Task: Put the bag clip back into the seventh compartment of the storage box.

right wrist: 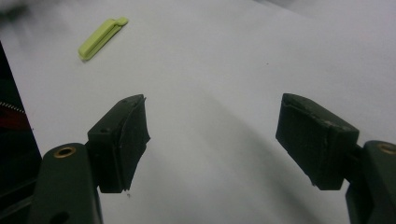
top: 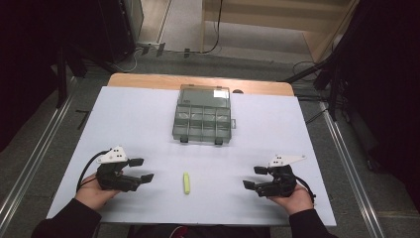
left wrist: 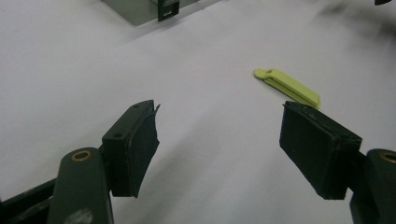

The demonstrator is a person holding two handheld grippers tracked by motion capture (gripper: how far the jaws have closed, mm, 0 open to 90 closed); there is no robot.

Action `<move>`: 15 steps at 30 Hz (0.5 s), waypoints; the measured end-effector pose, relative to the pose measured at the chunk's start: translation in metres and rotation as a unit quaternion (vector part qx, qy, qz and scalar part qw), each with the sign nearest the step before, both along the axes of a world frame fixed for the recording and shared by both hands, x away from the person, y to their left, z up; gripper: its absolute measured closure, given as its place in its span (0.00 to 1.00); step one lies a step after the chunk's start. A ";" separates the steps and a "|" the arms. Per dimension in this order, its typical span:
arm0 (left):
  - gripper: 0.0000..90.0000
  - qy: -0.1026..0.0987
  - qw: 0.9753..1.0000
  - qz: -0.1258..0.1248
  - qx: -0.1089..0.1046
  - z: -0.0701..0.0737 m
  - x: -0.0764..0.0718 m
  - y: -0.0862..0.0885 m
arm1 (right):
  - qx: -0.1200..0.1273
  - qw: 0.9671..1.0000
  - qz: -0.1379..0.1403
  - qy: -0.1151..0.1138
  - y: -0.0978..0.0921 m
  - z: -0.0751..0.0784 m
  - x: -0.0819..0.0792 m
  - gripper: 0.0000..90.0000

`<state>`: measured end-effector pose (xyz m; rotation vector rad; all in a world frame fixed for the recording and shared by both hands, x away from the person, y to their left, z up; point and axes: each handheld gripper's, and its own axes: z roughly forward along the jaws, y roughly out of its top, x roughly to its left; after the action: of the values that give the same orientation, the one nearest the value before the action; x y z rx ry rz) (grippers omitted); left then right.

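Observation:
A small lime-green clip (top: 186, 182) lies flat on the white table (top: 138, 129) near its front edge, between my two grippers. My left gripper (top: 141, 169) rests at the front left, open and holding nothing; in its own view the green clip (left wrist: 287, 86) lies just ahead of the right jaw. My right gripper (top: 255, 177) rests at the front right, also open and holding nothing; the clip (right wrist: 100, 38) shows far off to the upper left in its view. A grey compartment box (top: 203, 115) with a clear lid sits at the table's back middle.
The box's corner and a black latch (left wrist: 167, 9) show at the top of the left gripper view. The table's near edge (right wrist: 18, 116) runs along the left of the right gripper view. Cables and dark stands lie on the floor beyond the table.

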<state>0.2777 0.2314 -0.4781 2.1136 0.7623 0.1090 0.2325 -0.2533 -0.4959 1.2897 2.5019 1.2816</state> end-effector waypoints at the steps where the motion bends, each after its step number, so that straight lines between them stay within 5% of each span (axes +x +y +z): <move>1: 0.30 0.000 1.000 0.000 0.000 0.000 0.000 0.000 | 0.001 1.000 0.001 0.003 0.000 0.000 0.001 0.28; 15: 0.30 0.002 1.000 -0.001 0.002 0.000 0.000 0.000 | -0.003 1.000 0.023 0.002 0.011 0.013 0.016 0.29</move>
<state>0.2779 0.2311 -0.4784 2.1192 0.7636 0.1063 0.2483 -0.2428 -0.4828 1.2418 2.5506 1.2816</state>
